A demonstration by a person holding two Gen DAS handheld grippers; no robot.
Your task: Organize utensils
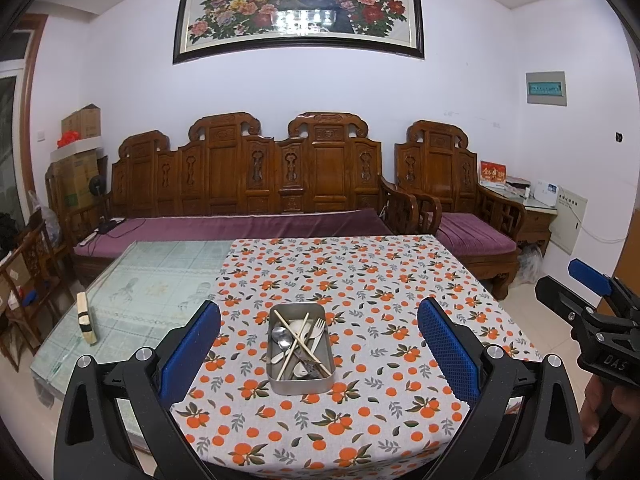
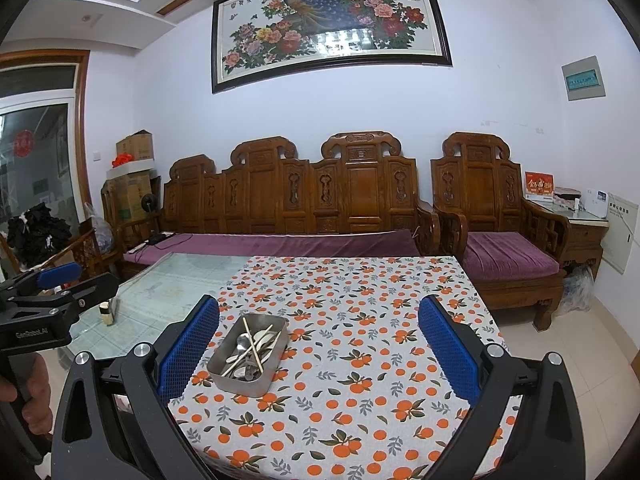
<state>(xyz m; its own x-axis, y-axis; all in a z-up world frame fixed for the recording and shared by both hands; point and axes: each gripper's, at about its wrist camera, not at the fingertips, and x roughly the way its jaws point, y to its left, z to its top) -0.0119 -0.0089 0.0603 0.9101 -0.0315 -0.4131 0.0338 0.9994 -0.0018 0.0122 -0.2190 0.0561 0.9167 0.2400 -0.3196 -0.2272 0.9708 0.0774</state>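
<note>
In the left wrist view, our left gripper (image 1: 319,330) stands wide apart and holds nothing. Between its blue pads we see a metal tin (image 1: 301,347) on the tablecloth (image 1: 400,280) with orange fruits. In the tin lie chopsticks (image 1: 298,340), a spoon (image 1: 281,336) and a fork (image 1: 319,330), all mixed. At the far right edge our right gripper (image 1: 592,280) is in the air; its fingers look close together there.

In the right wrist view, our right gripper (image 2: 319,332) is spread open and empty. The tin (image 2: 249,354) sits near the left pad, on the cloth (image 2: 380,300). The left gripper (image 2: 60,276) hangs at the left, over the glass table (image 2: 168,280).
</note>
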